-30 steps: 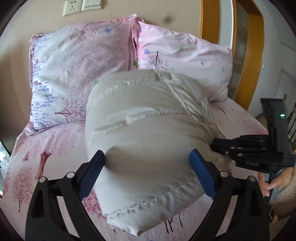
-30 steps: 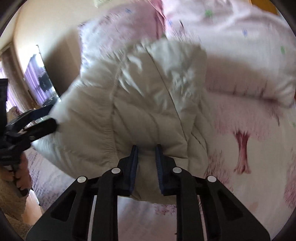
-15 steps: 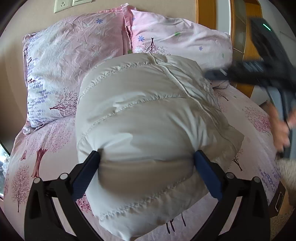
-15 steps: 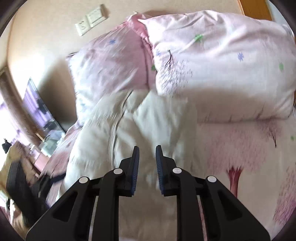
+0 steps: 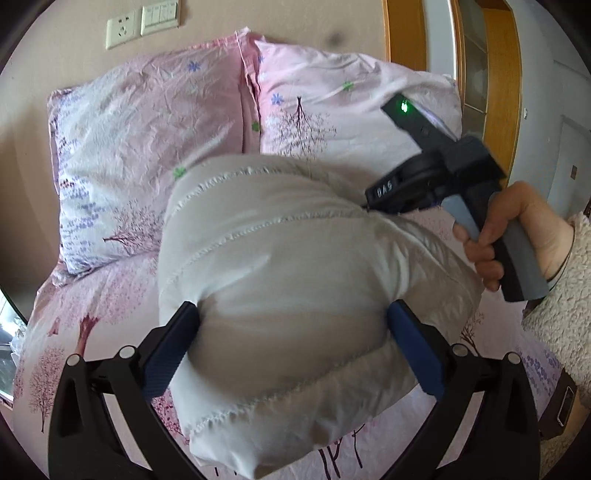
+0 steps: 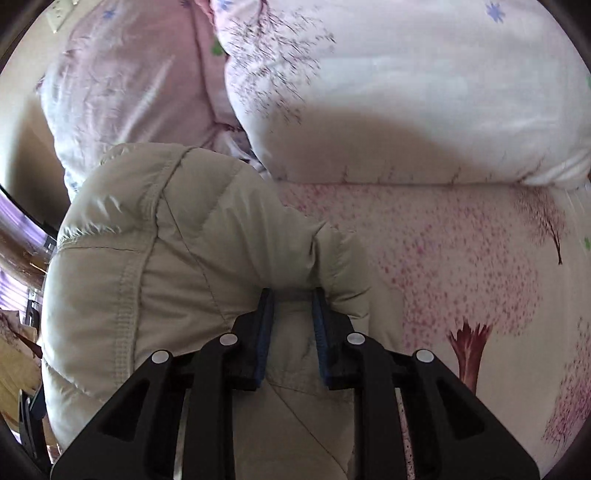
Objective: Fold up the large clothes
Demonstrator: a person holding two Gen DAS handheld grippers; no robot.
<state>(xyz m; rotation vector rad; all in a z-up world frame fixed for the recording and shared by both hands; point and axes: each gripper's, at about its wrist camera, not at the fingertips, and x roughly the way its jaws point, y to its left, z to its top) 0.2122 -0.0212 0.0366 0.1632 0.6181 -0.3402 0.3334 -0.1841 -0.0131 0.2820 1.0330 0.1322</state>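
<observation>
Padded jacket [image 5: 295, 266], off-white and quilted, is bundled into a fat roll on the pink tree-print bed sheet [image 5: 92, 302], in front of two pink pillows [image 5: 147, 147].

Left gripper [image 5: 293, 332]: jaws spread very wide, straddling the near end of the roll. In the last second they have been opening further. Both blue pads [image 5: 413, 347] sit against the jacket's sides and the fabric bulges between and over them, so it reads as a wide clamp on the bundle, pads touching both flanks. The roll extends away from this gripper toward the pillows, with its lower stitched hem hanging below the jaw line.

Right gripper [image 6: 291, 325]: jaws nearly closed, narrow gap, with a fold of jacket fabric between the pads [image 6: 264, 332]. Cloth puckers right at the tips, so it is pinching that fold. It comes in at the roll's far right side, close under the right-hand pillow [image 6: 406, 92]. In the left wrist view its black body [image 5: 436, 173] is held by the person's right hand [image 5: 517, 229], with a fleecy cream sleeve [image 5: 561, 295] behind and a green LED [image 5: 404, 107] lit on top.

Readable text: white letters on the right gripper's body, roughly "UAS"; not sure of it. The wall socket and switch plate [image 5: 142, 24] above the pillows carry no legible marking.
</observation>
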